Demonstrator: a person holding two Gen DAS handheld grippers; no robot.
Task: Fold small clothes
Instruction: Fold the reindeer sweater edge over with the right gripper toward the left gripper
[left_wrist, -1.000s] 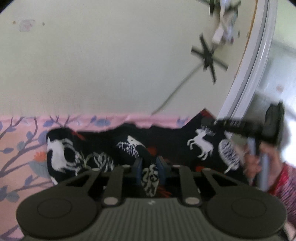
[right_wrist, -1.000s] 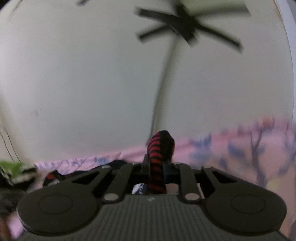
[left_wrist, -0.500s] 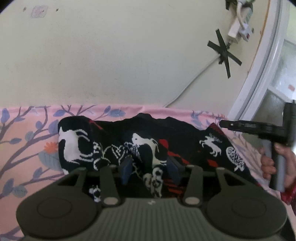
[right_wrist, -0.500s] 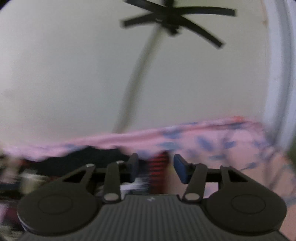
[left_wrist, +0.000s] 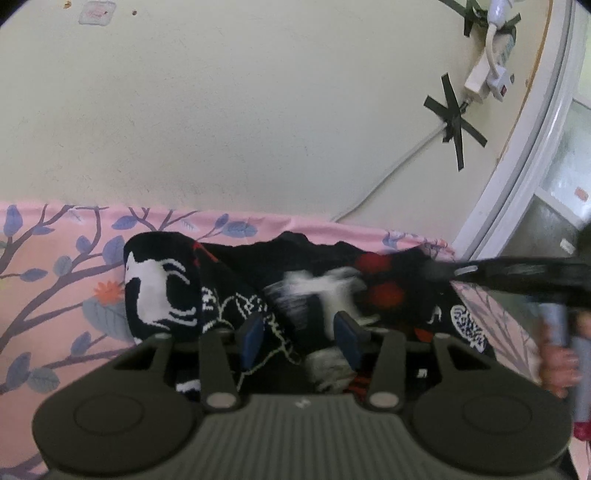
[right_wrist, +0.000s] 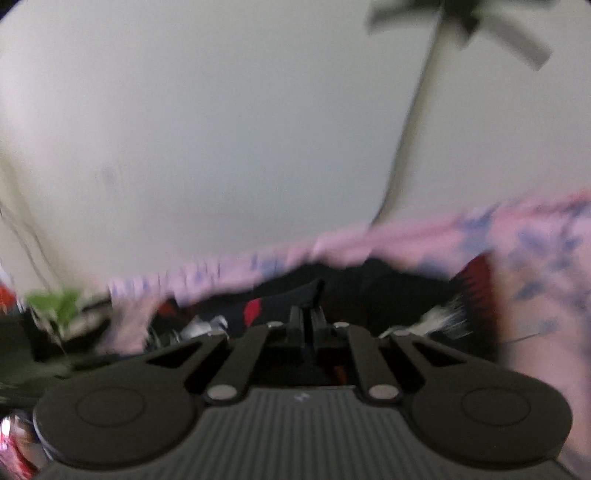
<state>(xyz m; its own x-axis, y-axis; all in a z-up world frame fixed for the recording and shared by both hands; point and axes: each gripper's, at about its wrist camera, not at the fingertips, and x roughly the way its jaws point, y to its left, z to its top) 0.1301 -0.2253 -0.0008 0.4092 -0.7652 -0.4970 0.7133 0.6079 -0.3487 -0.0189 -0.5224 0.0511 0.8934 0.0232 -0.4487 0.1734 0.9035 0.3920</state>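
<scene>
Left claw (left_wrist: 301, 338) stands apart over the black patterned garment (left_wrist: 229, 291) at lower centre on the pink floral sheet (left_wrist: 48, 266). Right claw (right_wrist: 307, 321), blurred, is pressed together above it. Behind, a wall (left_wrist: 258, 110) with taped cable (left_wrist: 452, 120).

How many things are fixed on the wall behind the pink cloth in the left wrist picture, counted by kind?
Black tape crosses: 2
White power strip: 1
White cable: 1
Pale sticker: 1
Total: 5
</scene>
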